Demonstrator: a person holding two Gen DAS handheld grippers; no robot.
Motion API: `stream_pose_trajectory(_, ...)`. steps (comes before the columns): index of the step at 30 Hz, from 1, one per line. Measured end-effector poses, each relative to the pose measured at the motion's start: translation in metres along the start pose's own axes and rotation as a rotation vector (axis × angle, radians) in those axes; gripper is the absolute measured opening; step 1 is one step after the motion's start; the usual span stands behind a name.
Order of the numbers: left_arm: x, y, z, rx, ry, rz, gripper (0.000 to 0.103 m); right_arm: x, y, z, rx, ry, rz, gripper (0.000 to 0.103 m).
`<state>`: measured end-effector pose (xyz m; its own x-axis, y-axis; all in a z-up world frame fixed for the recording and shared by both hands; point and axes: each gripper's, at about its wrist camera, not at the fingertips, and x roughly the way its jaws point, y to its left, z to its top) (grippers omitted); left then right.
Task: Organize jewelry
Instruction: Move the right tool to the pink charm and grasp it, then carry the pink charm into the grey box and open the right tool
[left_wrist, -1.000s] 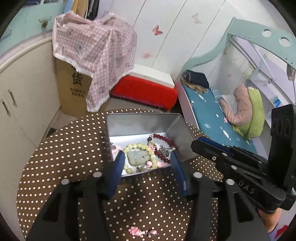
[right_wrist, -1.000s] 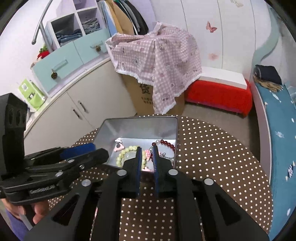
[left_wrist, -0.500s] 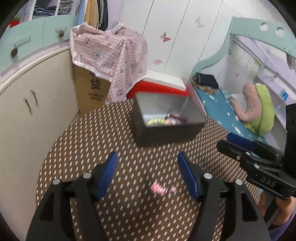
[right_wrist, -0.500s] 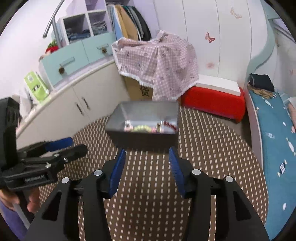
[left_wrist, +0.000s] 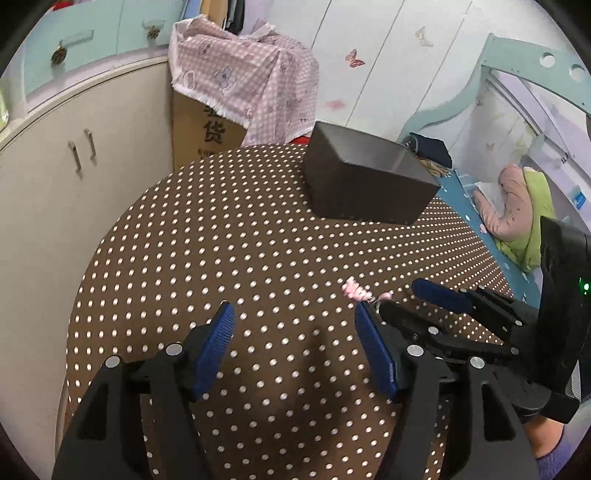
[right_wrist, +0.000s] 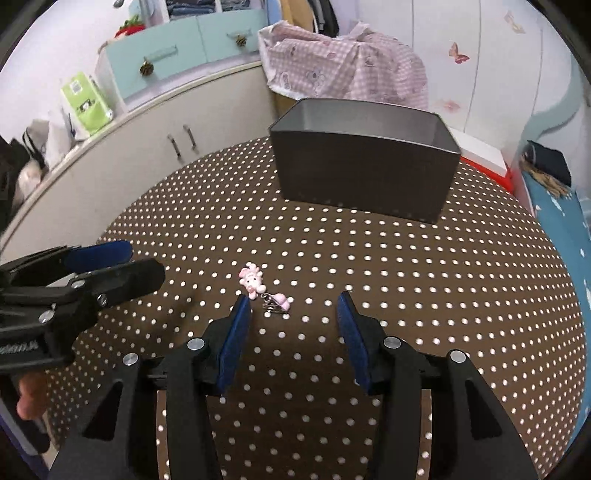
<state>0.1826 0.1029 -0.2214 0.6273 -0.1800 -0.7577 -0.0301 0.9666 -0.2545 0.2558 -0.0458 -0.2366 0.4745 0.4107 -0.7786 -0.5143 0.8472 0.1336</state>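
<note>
A small pink charm with a metal clasp (right_wrist: 261, 291) lies on the brown polka-dot round table (right_wrist: 406, 280). It also shows in the left wrist view (left_wrist: 360, 291). My right gripper (right_wrist: 293, 314) is open and low over the table, with the charm just ahead of its left finger. My left gripper (left_wrist: 293, 325) is open and empty, to the left of the charm. A grey metal tin (right_wrist: 364, 162) stands at the far side of the table; its contents are hidden from this low angle. The tin also shows in the left wrist view (left_wrist: 365, 184).
A cream cabinet (right_wrist: 155, 147) curves around the table's left side. A cardboard box under a pink checked cloth (left_wrist: 236, 85) stands behind the table. A red and white box (right_wrist: 484, 155) and a bed with a blue sheet (right_wrist: 561, 206) are at the right.
Both grippers have pulled back from the tin and dropped low over the table. My right gripper, shut over the tin a second ago, has opened. The tin's contents are now out of sight.
</note>
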Motion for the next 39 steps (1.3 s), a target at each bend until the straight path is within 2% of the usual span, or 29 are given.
stream_pose_trajectory(3,-0.001,0.002,-0.001,-0.010,0.001,-0.007,0.065,0.006,0.005,0.001,-0.021,0.009,-0.004,0.047)
stream_pose_trajectory(4,-0.001,0.002,0.000,-0.010,0.000,-0.013,0.065,0.009,0.006,0.000,-0.025,0.017,-0.007,0.043)
stream_pose_trajectory(7,-0.001,0.003,0.007,-0.004,-0.007,-0.021,0.065,0.009,0.005,0.000,-0.037,0.016,-0.012,0.020)
stream_pose_trajectory(8,-0.002,0.001,0.009,-0.005,-0.011,-0.022,0.065,0.009,0.005,0.001,-0.041,0.016,-0.018,0.017)
stream_pose_trajectory(12,0.001,-0.001,0.026,-0.022,-0.020,-0.049,0.065,0.008,-0.003,0.002,-0.036,0.012,-0.018,0.017)
stream_pose_trajectory(18,0.008,-0.011,0.060,-0.028,-0.049,-0.041,0.065,-0.003,-0.048,0.005,0.050,-0.013,-0.044,0.017)
stream_pose_trajectory(28,0.046,-0.047,0.118,0.036,-0.049,-0.002,0.065,-0.019,-0.140,0.021,0.189,-0.065,-0.132,0.017)
stream_pose_trajectory(35,0.081,-0.053,0.138,0.057,0.002,0.072,0.062,-0.021,-0.166,0.041,0.206,-0.099,-0.137,0.017)
stream_pose_trajectory(37,0.089,-0.053,0.141,0.065,0.031,0.067,0.050,-0.020,-0.168,0.050,0.203,-0.108,-0.135,0.017)
stream_pose_trajectory(38,0.094,-0.052,0.141,0.065,0.049,0.065,0.040,-0.020,-0.168,0.054,0.202,-0.111,-0.130,0.017)
stream_pose_trajectory(39,0.097,-0.052,0.141,0.067,0.059,0.064,0.035,-0.021,-0.169,0.058,0.201,-0.120,-0.128,0.017)
